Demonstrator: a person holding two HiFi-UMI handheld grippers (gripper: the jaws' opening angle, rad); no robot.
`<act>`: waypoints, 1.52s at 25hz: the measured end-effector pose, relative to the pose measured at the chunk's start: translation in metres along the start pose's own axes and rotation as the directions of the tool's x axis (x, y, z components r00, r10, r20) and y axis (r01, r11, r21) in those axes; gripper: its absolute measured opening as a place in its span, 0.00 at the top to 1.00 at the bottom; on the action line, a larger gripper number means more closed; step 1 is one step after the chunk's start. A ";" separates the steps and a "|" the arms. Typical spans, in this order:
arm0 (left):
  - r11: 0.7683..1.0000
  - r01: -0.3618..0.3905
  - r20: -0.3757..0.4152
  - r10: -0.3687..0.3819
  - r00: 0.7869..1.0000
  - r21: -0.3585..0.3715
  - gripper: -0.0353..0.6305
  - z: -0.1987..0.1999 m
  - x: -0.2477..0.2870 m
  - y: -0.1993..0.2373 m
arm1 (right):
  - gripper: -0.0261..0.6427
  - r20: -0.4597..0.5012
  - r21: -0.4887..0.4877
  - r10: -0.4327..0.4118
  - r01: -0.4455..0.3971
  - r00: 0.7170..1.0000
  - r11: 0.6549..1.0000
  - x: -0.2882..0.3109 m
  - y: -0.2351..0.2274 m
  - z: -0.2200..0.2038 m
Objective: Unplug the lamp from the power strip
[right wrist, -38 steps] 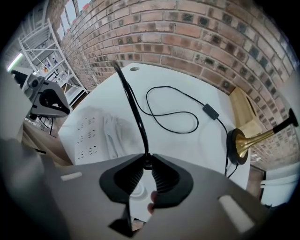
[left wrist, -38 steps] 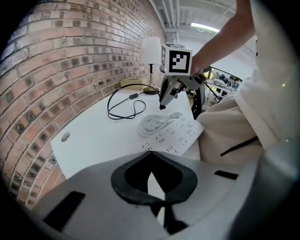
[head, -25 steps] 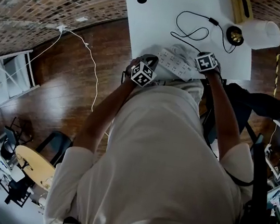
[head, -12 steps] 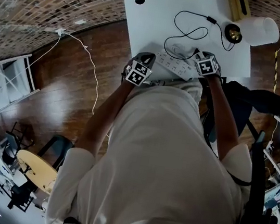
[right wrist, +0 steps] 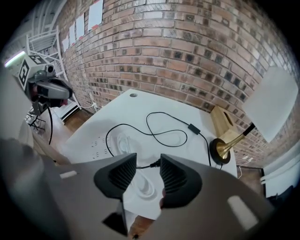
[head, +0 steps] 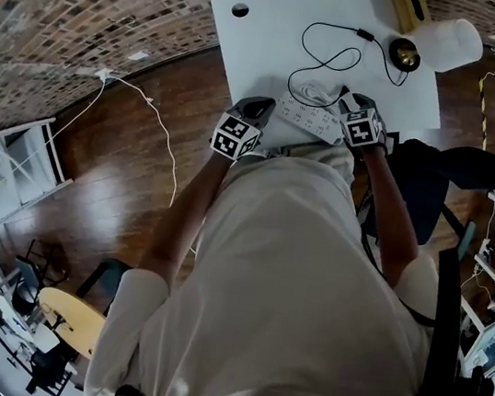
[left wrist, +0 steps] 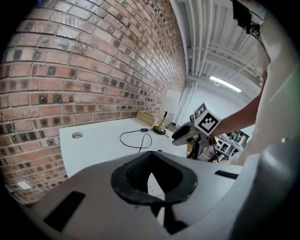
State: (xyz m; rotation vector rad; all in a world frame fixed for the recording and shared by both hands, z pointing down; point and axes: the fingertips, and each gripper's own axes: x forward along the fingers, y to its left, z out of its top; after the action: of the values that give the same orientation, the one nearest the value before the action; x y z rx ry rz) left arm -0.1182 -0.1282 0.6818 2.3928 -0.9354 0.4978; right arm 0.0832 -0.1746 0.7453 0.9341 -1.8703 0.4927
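Head view: lamp with brass base and white shade, far right on white table. Its black cord loops toward the white power strip at the near edge. Left gripper sits left of the strip, right gripper at its right end.

Left gripper view: pads pressed together, nothing between.

Right gripper view: jaws opening, black plug lying between them, pads not touching it.

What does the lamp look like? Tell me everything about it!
The lamp stands upright at the far right corner of the white table, beside a wooden box. It has a white drum shade, a thin brass-looking stem and a round brass-looking base with a dark rim. A black cord with a small switch block loops from the base across the table.
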 end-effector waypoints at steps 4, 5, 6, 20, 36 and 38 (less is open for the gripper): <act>0.997 0.073 0.051 -0.071 0.996 -0.038 0.94 0.014 -0.006 -0.014 | 0.72 0.027 -0.002 -0.020 0.020 0.999 1.000 -0.013 0.008 0.001; 0.995 0.089 0.055 -0.086 0.995 -0.041 0.94 0.015 -0.006 -0.018 | 0.72 0.031 -0.004 -0.024 0.024 0.999 1.000 -0.016 0.010 0.000; 0.994 0.104 0.055 -0.102 0.993 -0.044 0.94 0.015 -0.005 -0.023 | 0.72 0.035 -0.006 -0.028 0.028 0.999 1.000 -0.020 0.012 -0.001; 0.989 0.131 0.014 -0.130 0.991 -0.066 0.94 -0.005 0.013 -0.043 | 0.72 0.104 -0.001 -0.061 0.062 0.993 0.998 -0.065 0.016 -0.032; 0.993 -0.075 0.089 0.083 0.993 -0.092 0.94 0.018 -0.001 -0.106 | 0.72 0.321 0.032 0.012 -0.024 0.947 0.999 -0.145 0.011 -0.032; 0.995 -0.078 0.085 0.084 0.993 -0.063 0.94 0.015 -0.001 -0.125 | 0.72 0.341 0.035 0.017 -0.031 0.940 0.999 -0.156 0.010 -0.036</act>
State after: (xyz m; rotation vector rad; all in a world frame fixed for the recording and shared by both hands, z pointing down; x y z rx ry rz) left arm -0.0281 -0.0579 0.6284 2.3465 -1.0742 0.3918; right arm 0.1357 -0.0826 0.6250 1.0772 -2.1918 0.4021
